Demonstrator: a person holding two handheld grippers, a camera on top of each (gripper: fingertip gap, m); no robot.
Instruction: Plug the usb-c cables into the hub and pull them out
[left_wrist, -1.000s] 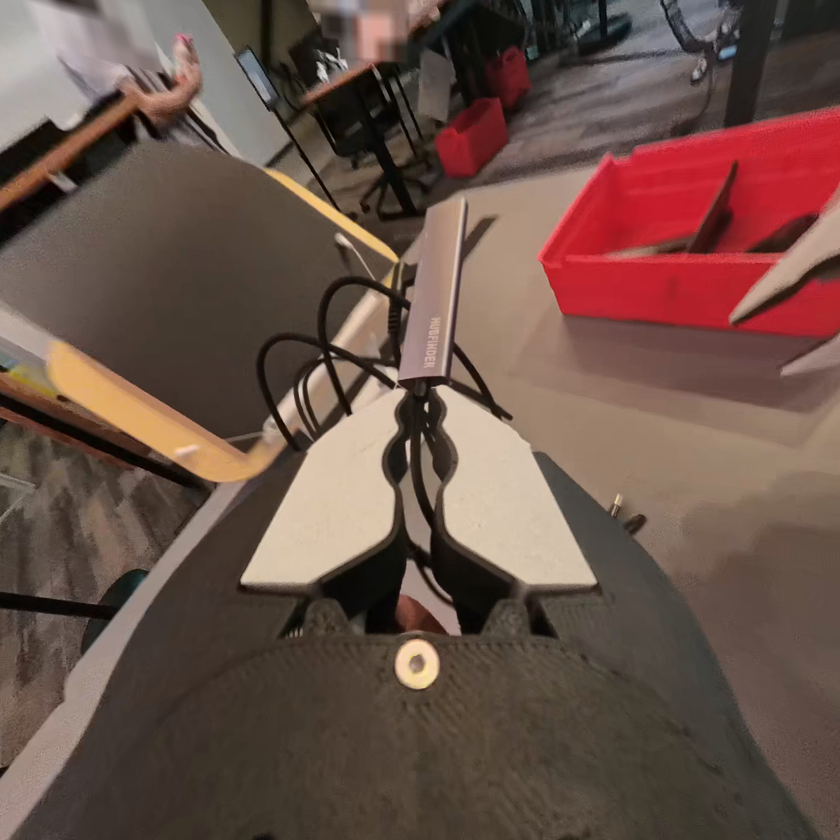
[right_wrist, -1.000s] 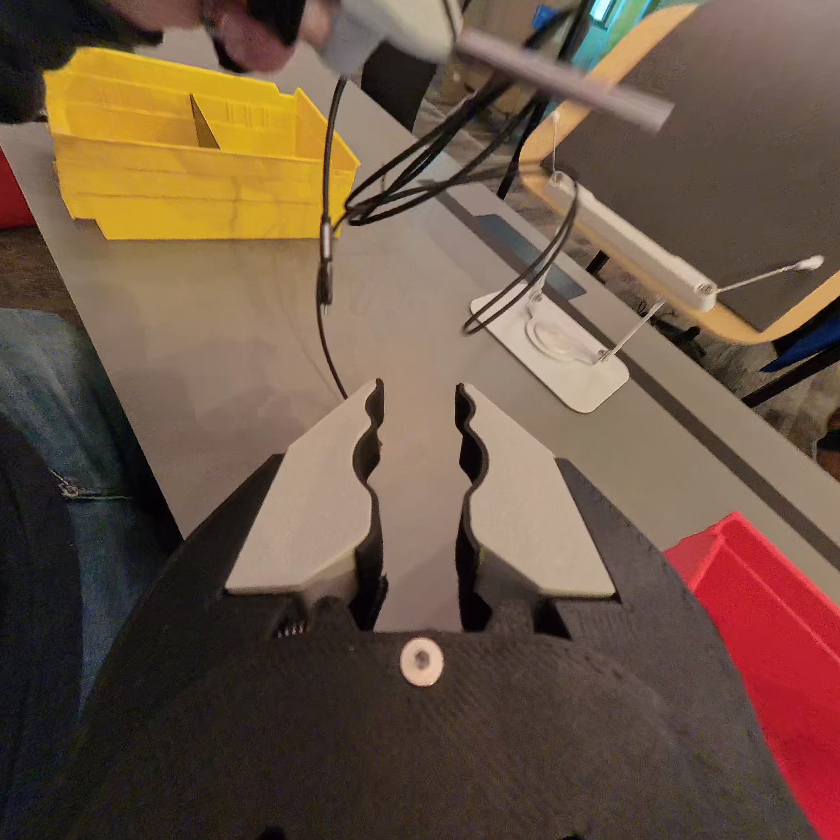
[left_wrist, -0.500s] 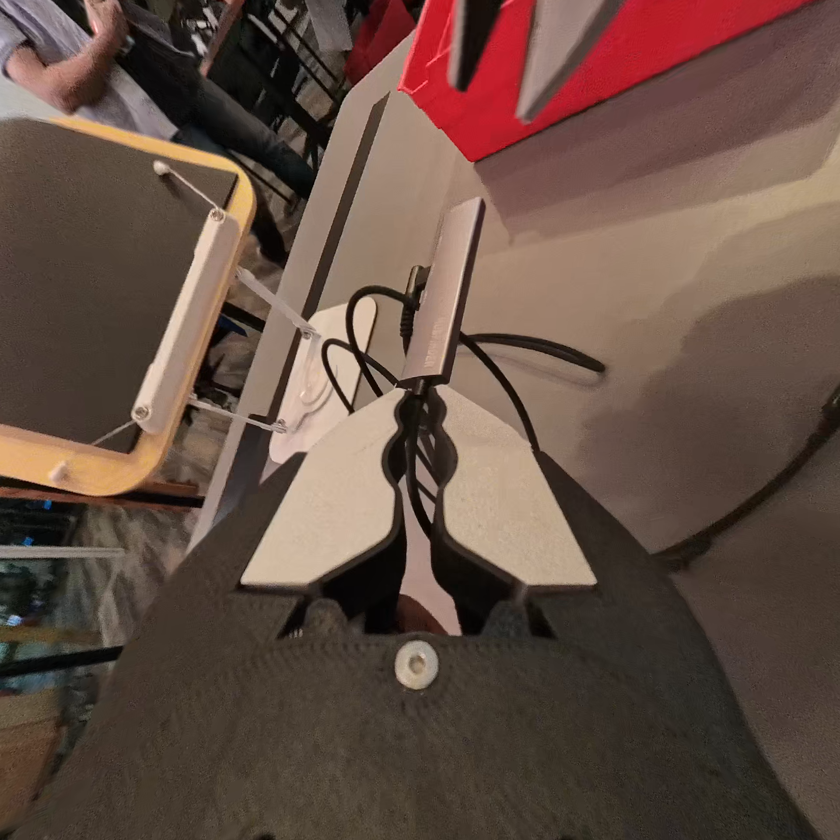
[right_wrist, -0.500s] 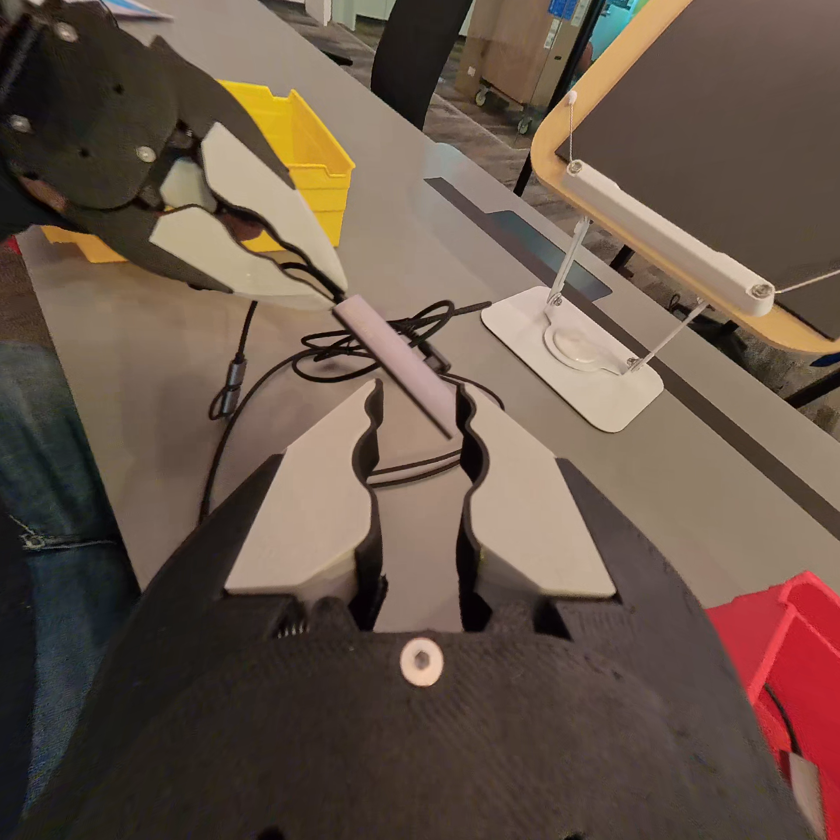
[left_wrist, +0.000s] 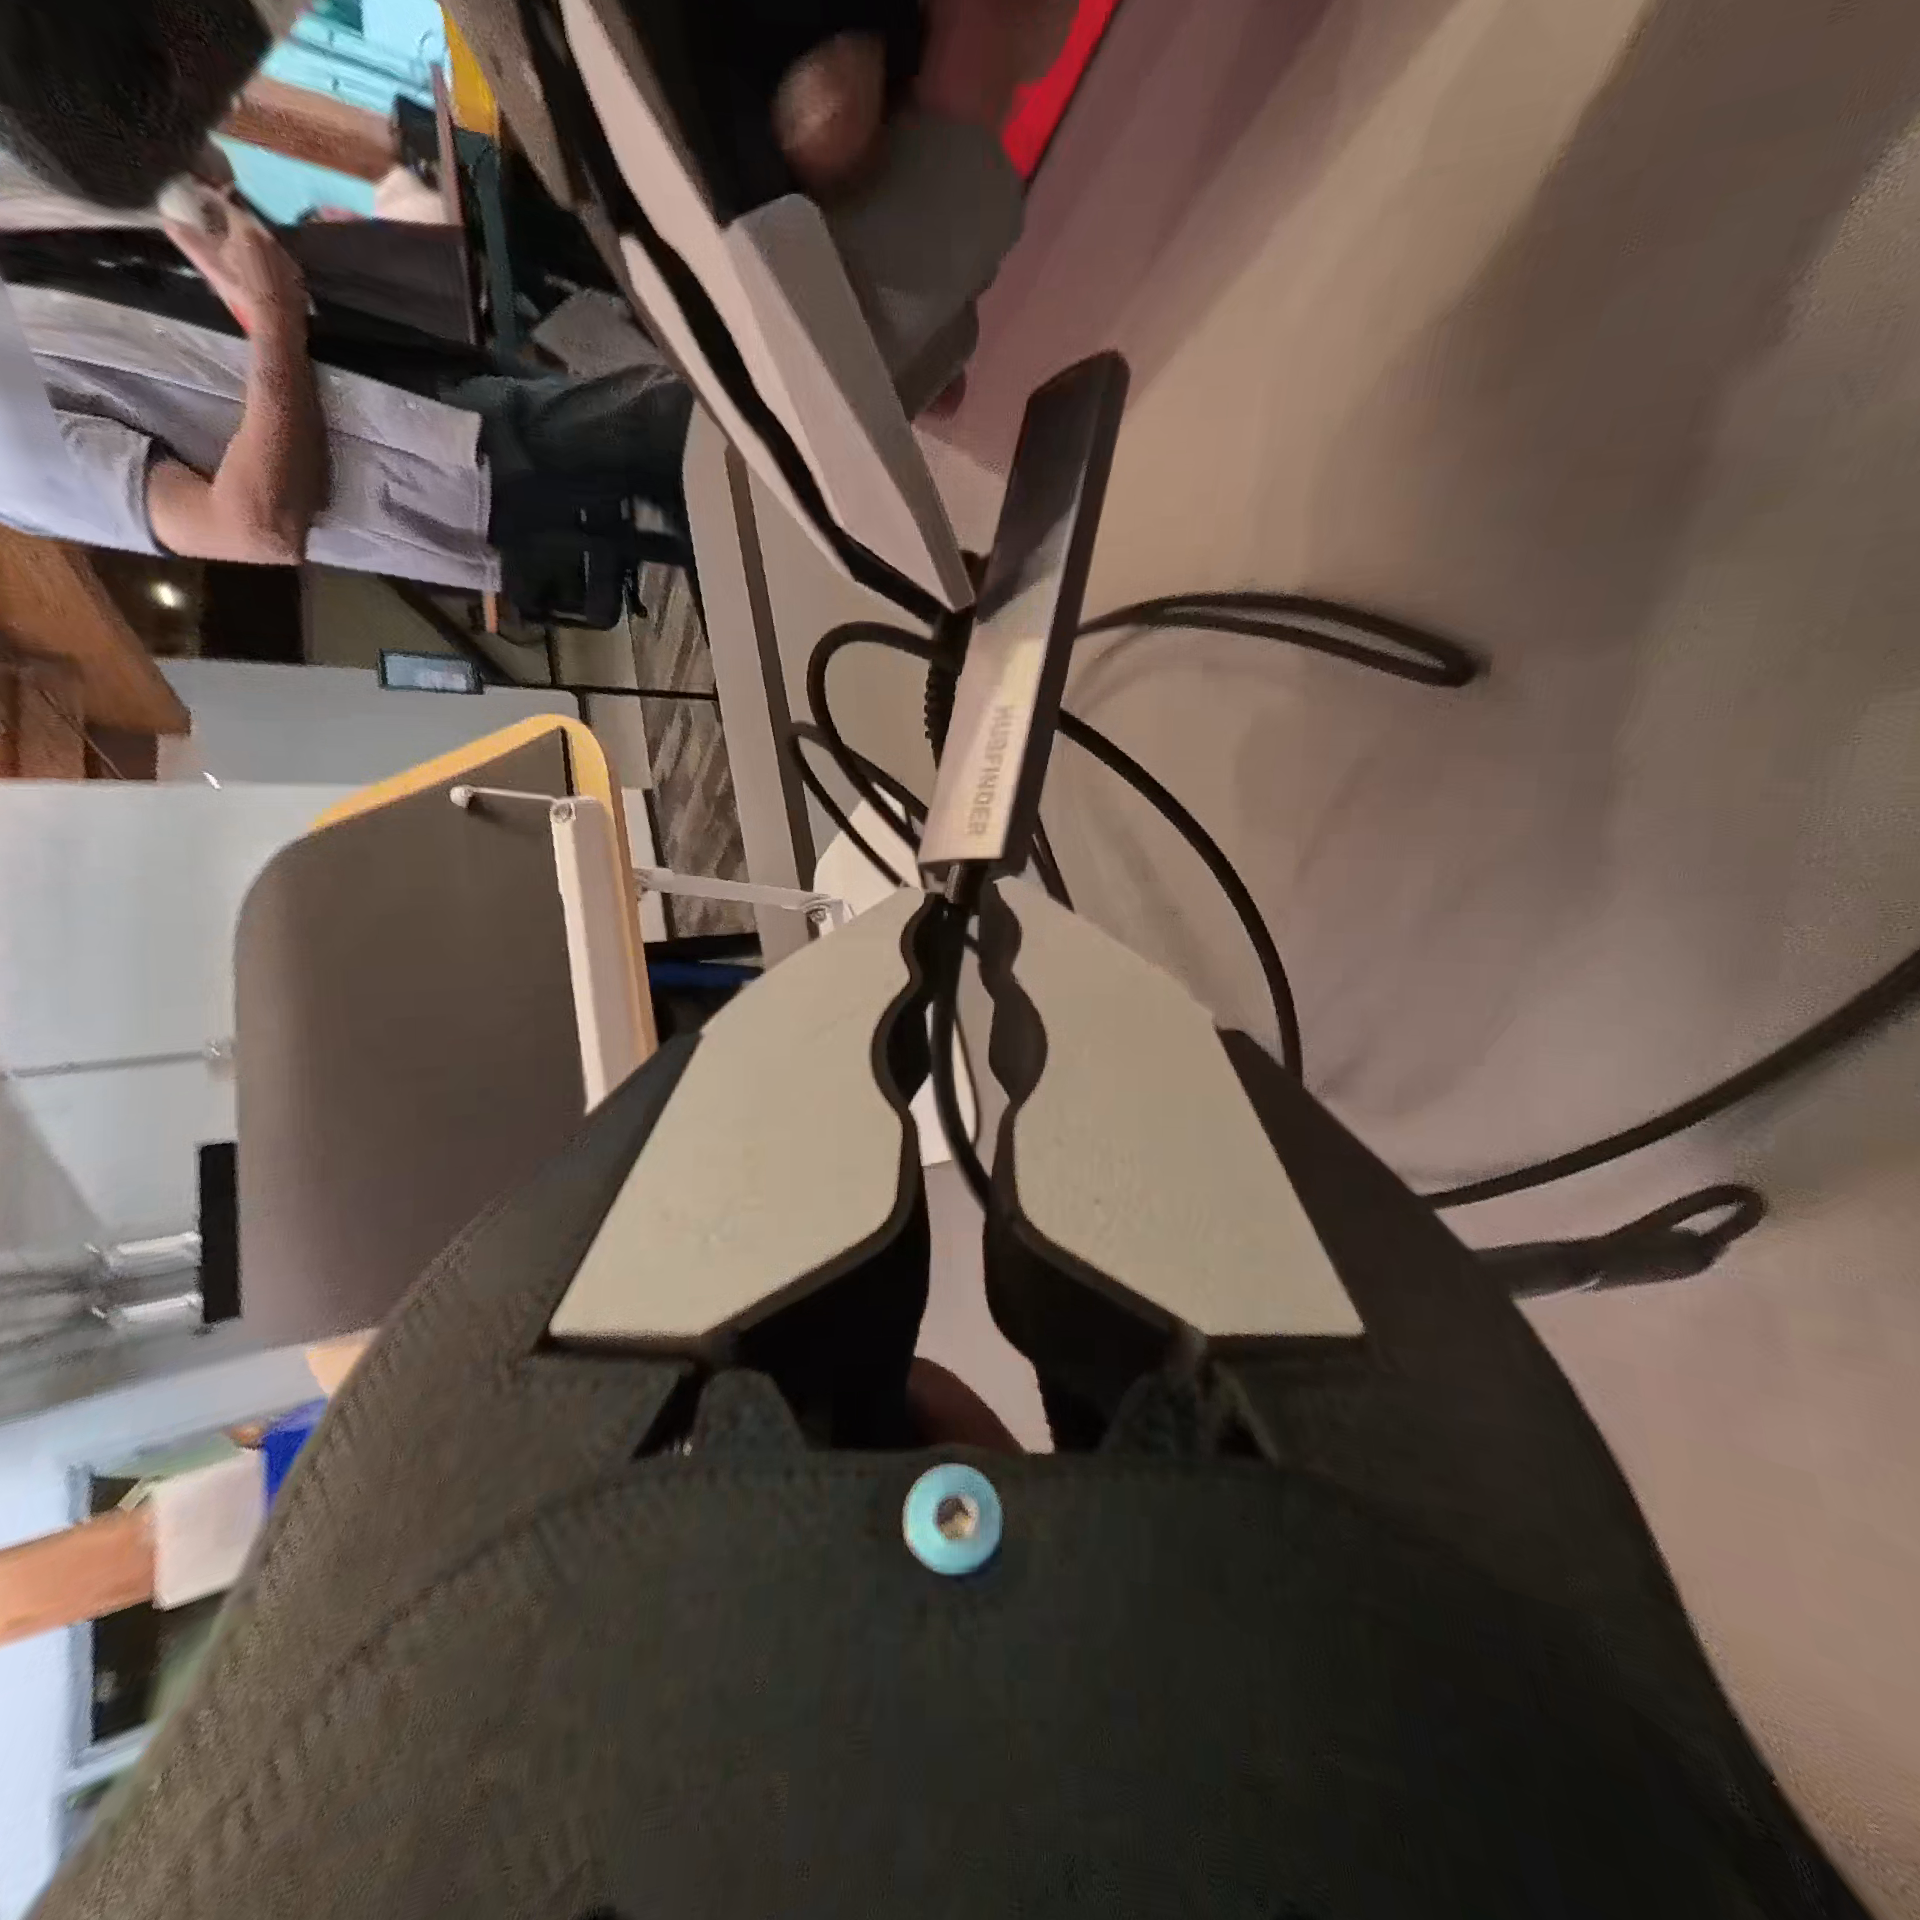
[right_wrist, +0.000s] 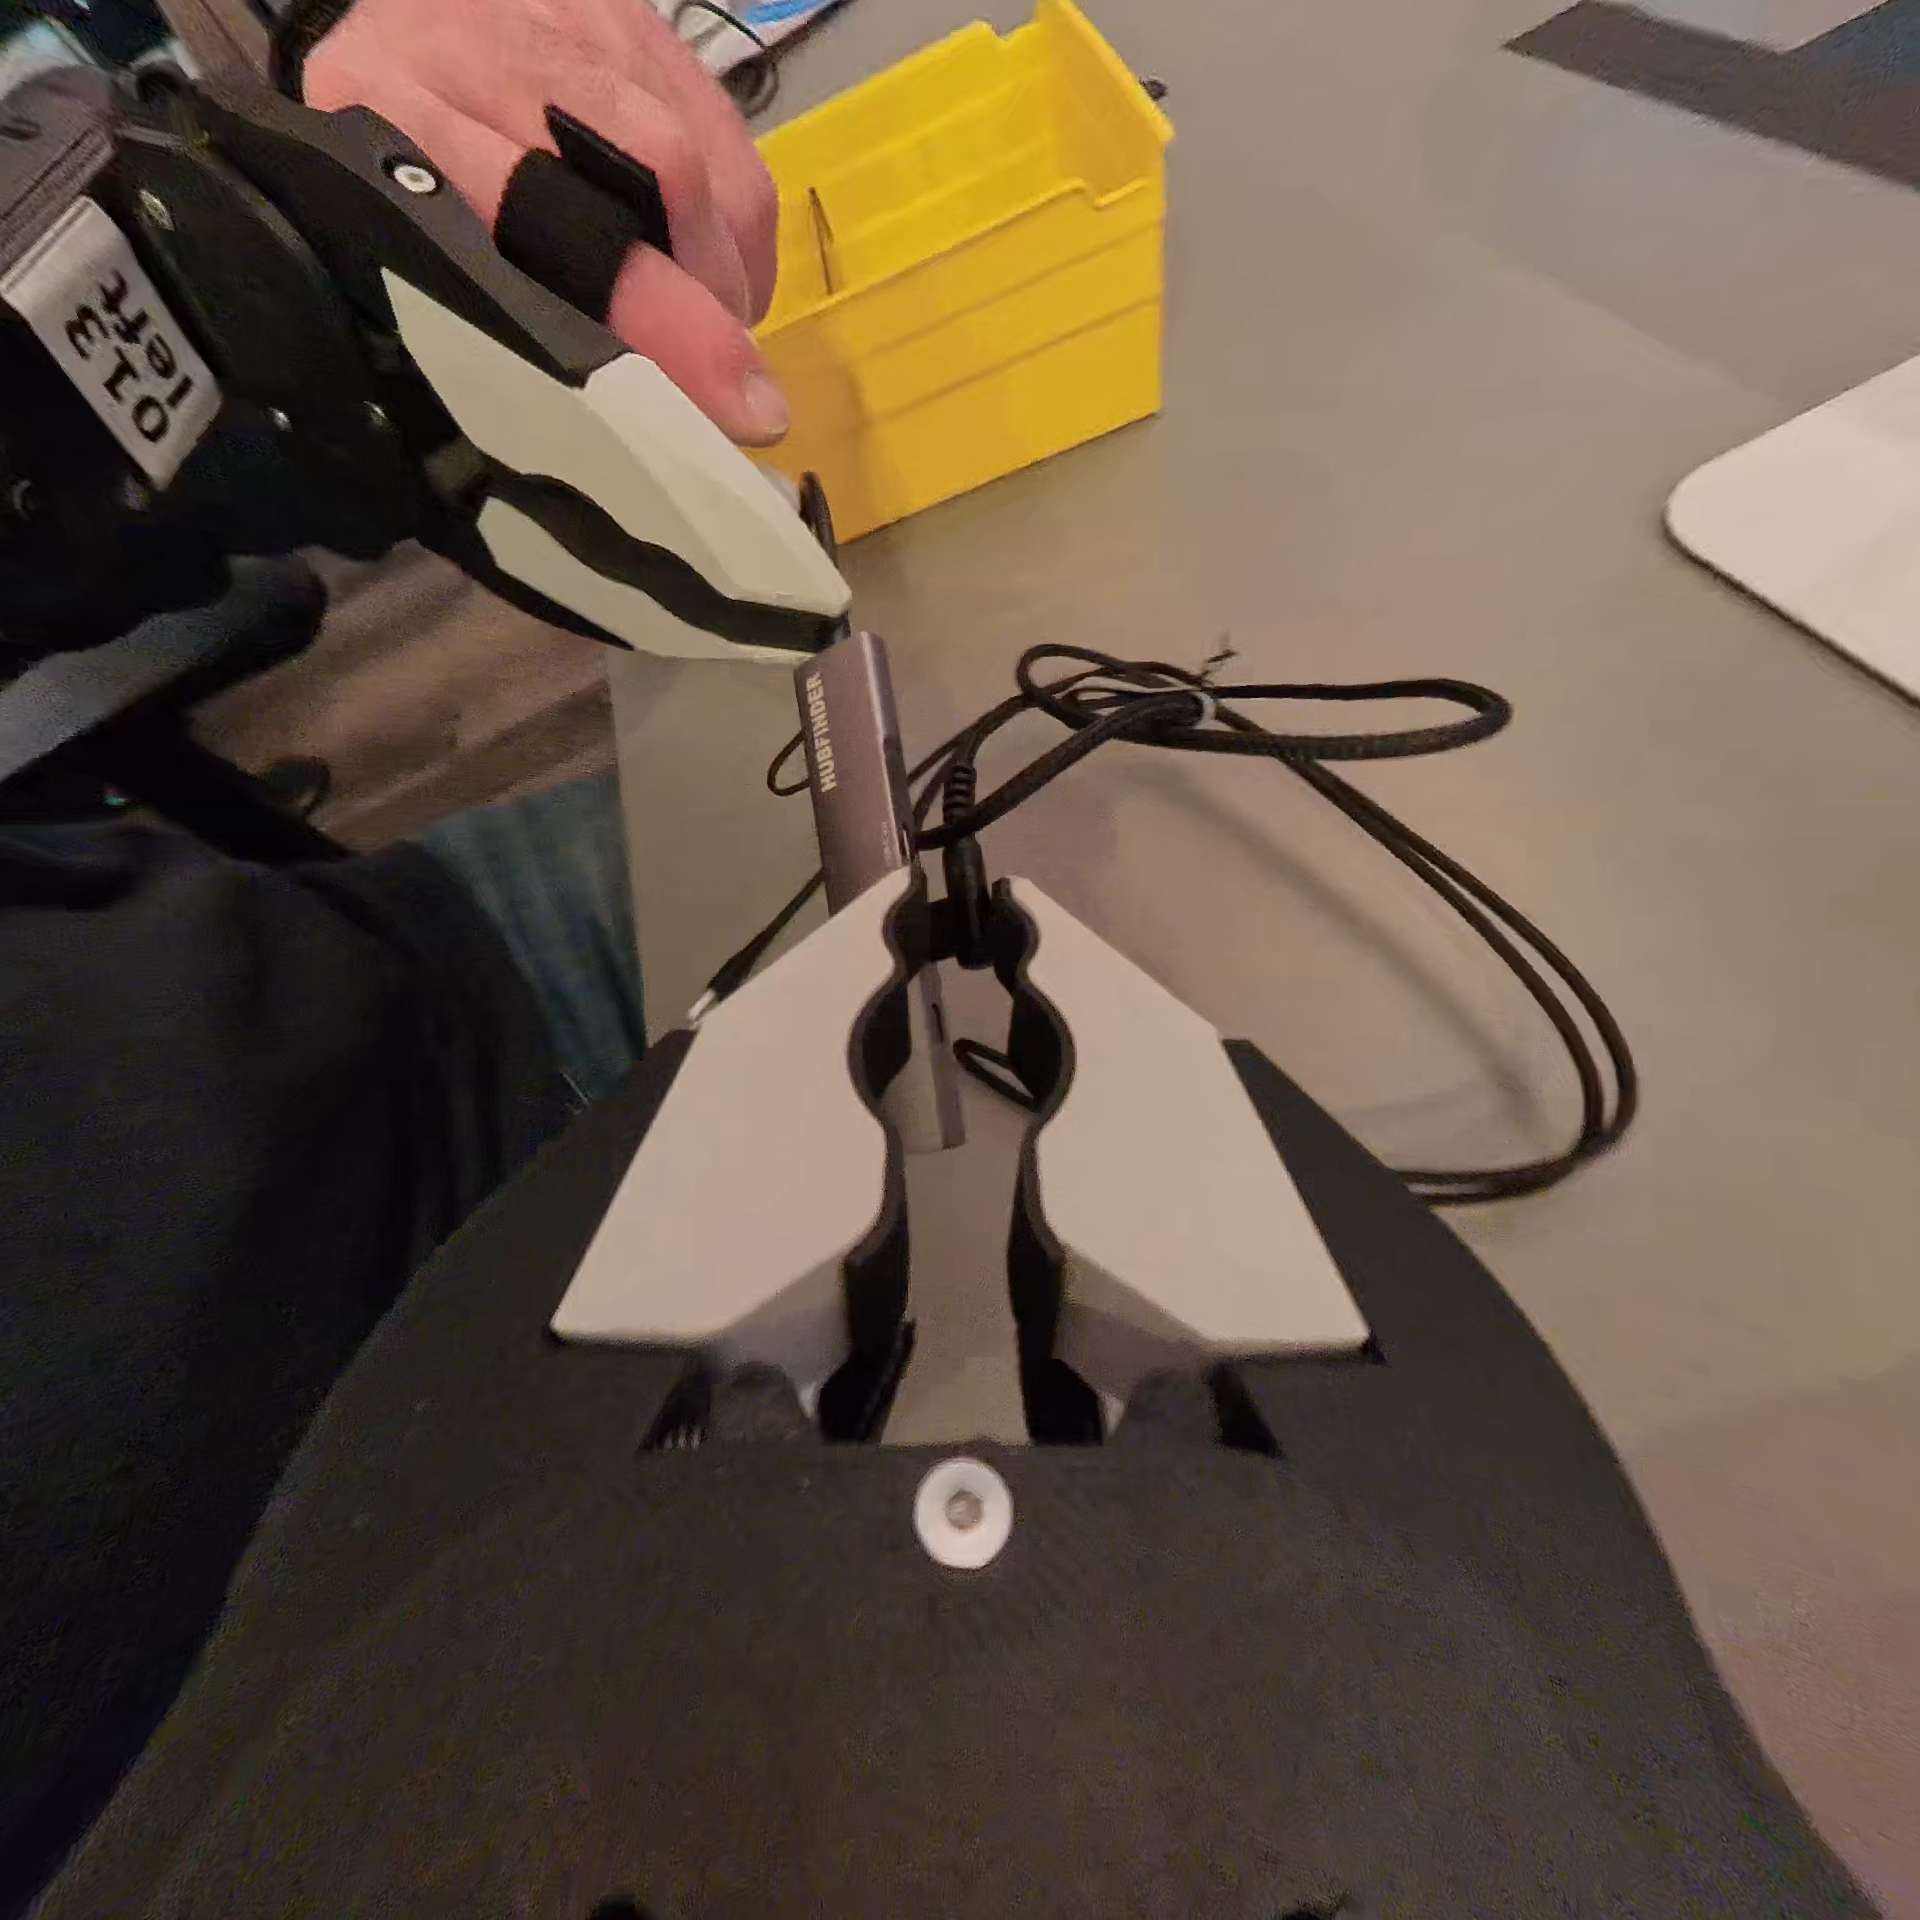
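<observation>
Ahead of the left gripper (left_wrist: 961, 914) in the left wrist view, the slim grey metal hub (left_wrist: 1013, 665) stuck out from the fingertips, which were nearly closed and pinched the hub's near end, where its own black lead (left_wrist: 951, 1081) ran back between the fingers. Black braided usb-c cables (left_wrist: 1247, 914) looped over the grey table (left_wrist: 1558, 520) behind the hub. The right gripper (left_wrist: 961, 603) reached in from above, its pale tips at the hub's left edge, though this view did not show how wide it stood. A person in a grey shirt (left_wrist: 208, 416) stood in the background beside an orange-edged dark panel (left_wrist: 416, 1039). Over in the right wrist view, the right gripper (right_wrist: 956, 899) had its pale fingers closed most of the way onto a black plug (right_wrist: 961, 873) seated in the hub's (right_wrist: 852, 769) side, while the hub's lower end hung in the gap between the fingers. The left gripper (right_wrist: 831, 629), held by a hand (right_wrist: 582, 135), clamped the hub's upper end with its tips nearly together. The cables (right_wrist: 1351, 727) trailed right across the table (right_wrist: 1455, 312), a yellow plastic bin (right_wrist: 977, 270) stood behind, and a white plate (right_wrist: 1818, 520) lay at the right edge.
</observation>
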